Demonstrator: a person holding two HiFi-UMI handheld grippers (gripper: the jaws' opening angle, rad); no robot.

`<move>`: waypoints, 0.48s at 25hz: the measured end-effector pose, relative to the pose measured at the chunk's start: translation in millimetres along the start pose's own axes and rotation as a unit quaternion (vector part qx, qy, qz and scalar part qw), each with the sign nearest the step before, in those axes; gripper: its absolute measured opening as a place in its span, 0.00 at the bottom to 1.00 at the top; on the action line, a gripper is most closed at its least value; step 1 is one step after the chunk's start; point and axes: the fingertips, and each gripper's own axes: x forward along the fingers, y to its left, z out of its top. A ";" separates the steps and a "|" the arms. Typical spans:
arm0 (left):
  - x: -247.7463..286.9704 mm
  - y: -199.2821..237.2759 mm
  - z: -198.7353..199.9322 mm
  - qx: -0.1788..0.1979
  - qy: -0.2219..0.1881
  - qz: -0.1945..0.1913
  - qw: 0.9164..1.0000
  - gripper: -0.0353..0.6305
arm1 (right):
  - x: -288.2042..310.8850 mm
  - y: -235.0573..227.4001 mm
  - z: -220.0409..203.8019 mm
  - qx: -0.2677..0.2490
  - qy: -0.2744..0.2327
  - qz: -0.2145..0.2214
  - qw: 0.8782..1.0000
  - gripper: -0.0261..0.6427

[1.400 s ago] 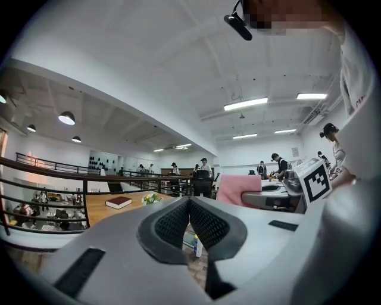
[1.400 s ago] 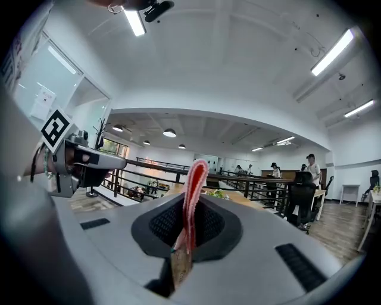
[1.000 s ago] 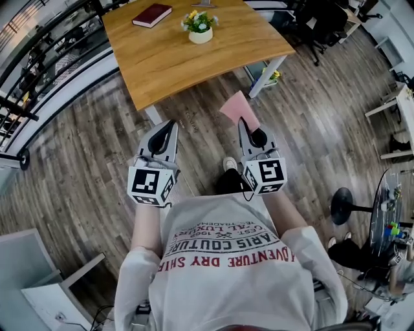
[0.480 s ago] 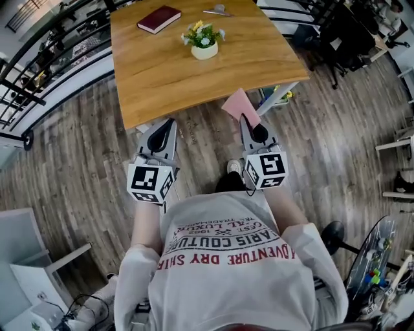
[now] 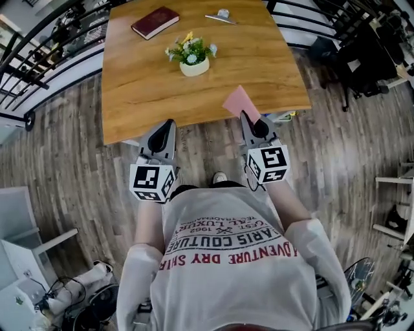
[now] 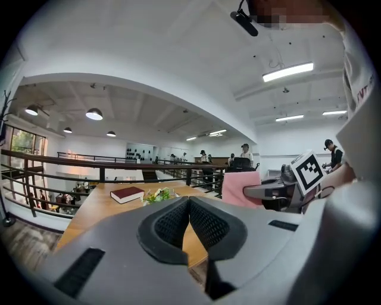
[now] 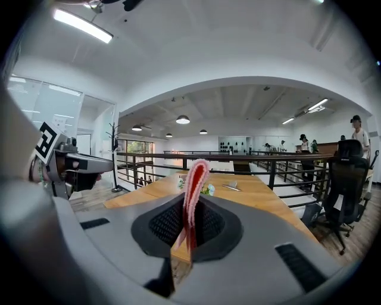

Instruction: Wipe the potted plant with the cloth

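Potted plant point(image 5: 189, 55) stands near the middle of the wooden worktop point(image 5: 272, 71), with a dark red book point(image 5: 155, 21) behind it to the left. Left gripper point(image 5: 168, 124) hovers at the near edge, its fingers point(image 6: 169, 226) pressed together on nothing. Right gripper point(image 5: 248, 117) (beside it, about level) has its fingers point(image 7: 211, 225) clamped on the pink cloth point(image 5: 240, 101), apart from the plant

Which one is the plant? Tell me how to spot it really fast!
Find the big wooden table on the plank floor. Near its middle stands the potted plant, with a dark red book and a small silvery object farther back. It is the only thing with green leaves and little flowers, in a round cream pot.
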 end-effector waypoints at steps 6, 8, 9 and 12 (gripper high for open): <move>39.0 18.1 -20.1 -0.019 0.029 0.020 0.999 0.08 | 43.4 -29.0 -10.2 -0.002 0.030 0.014 0.999 0.09; 53.7 26.7 -26.3 -0.031 0.032 0.021 0.999 0.08 | 59.4 -36.3 -15.9 -0.003 0.043 0.016 0.999 0.09; 63.1 30.7 -29.3 -0.035 0.033 0.019 0.999 0.08 | 68.1 -41.0 -18.6 -0.004 0.050 0.015 0.999 0.09; 94.9 42.4 -41.6 -0.041 0.048 0.008 0.998 0.08 | 95.1 -54.4 -28.2 -0.012 0.070 0.012 0.997 0.09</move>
